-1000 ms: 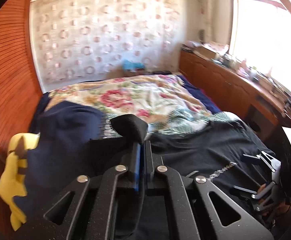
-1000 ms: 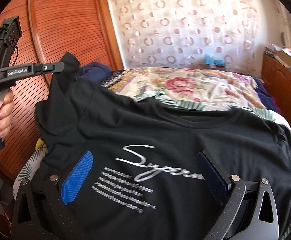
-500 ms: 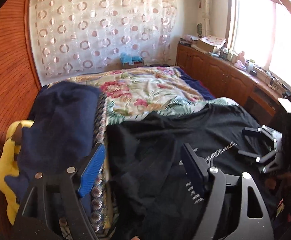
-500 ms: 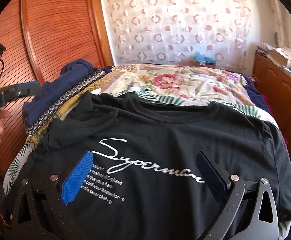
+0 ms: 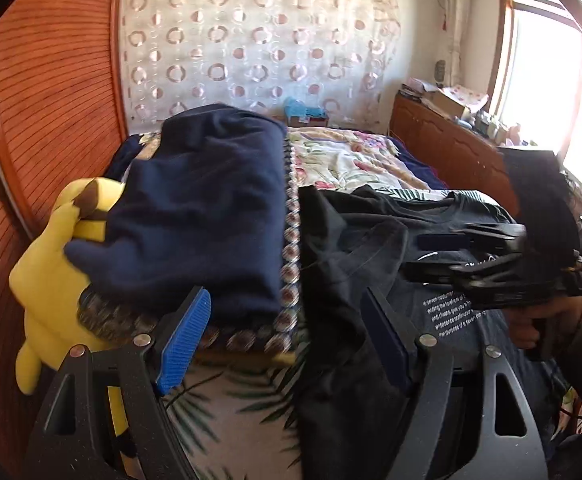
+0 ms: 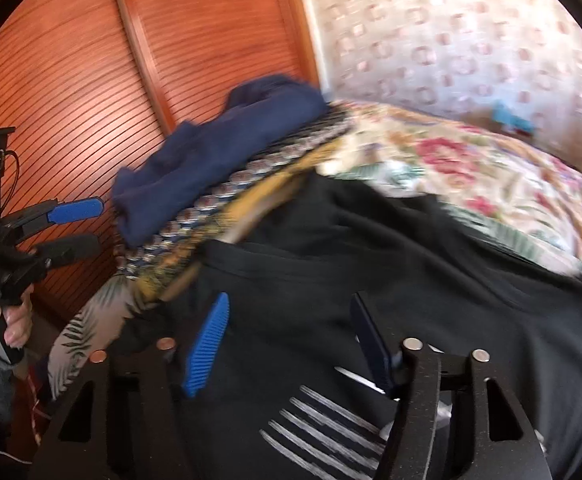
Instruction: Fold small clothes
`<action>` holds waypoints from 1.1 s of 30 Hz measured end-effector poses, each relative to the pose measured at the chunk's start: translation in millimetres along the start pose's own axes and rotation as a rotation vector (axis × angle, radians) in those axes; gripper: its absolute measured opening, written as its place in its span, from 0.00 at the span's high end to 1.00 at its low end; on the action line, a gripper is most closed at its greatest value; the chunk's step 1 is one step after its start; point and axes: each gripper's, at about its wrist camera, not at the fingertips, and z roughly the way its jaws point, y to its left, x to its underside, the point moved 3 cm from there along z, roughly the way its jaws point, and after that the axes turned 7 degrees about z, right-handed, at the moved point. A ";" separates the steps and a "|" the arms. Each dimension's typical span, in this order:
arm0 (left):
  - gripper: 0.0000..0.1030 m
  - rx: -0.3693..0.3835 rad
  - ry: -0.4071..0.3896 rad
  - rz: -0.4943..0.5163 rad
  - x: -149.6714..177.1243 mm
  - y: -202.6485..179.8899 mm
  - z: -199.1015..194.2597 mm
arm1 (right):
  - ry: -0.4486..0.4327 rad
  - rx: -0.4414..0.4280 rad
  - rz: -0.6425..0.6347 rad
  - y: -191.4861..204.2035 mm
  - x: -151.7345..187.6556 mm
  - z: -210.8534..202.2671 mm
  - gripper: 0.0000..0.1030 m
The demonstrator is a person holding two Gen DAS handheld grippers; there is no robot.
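A black T-shirt [image 5: 355, 256] with white lettering lies spread on the bed; it also fills the lower right wrist view [image 6: 391, 272]. My left gripper [image 5: 287, 336] is open and empty, above the shirt's left sleeve and the edge of a folded stack. My right gripper [image 6: 291, 340] is open and empty over the shirt's front, near its left shoulder. The right gripper also shows in the left wrist view [image 5: 463, 256], and the left gripper in the right wrist view [image 6: 77, 228], both with jaws apart.
A folded navy garment [image 5: 207, 216] sits on a patterned folded cloth [image 5: 289, 248] left of the shirt. A yellow plush toy [image 5: 51, 276] lies beside it. A floral bedspread [image 5: 347, 160] covers the bed. A wooden wardrobe [image 6: 91, 80] stands left, a wooden counter [image 5: 451, 148] right.
My left gripper opened and let go of the shirt sleeve, which dropped onto the bed. It then moved left toward the folded stack. My right gripper swung left over the shirt, staying open.
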 end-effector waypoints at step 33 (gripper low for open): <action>0.24 -0.029 -0.005 0.062 23.0 -30.0 25.2 | 0.050 0.085 0.124 -22.1 39.4 11.7 0.69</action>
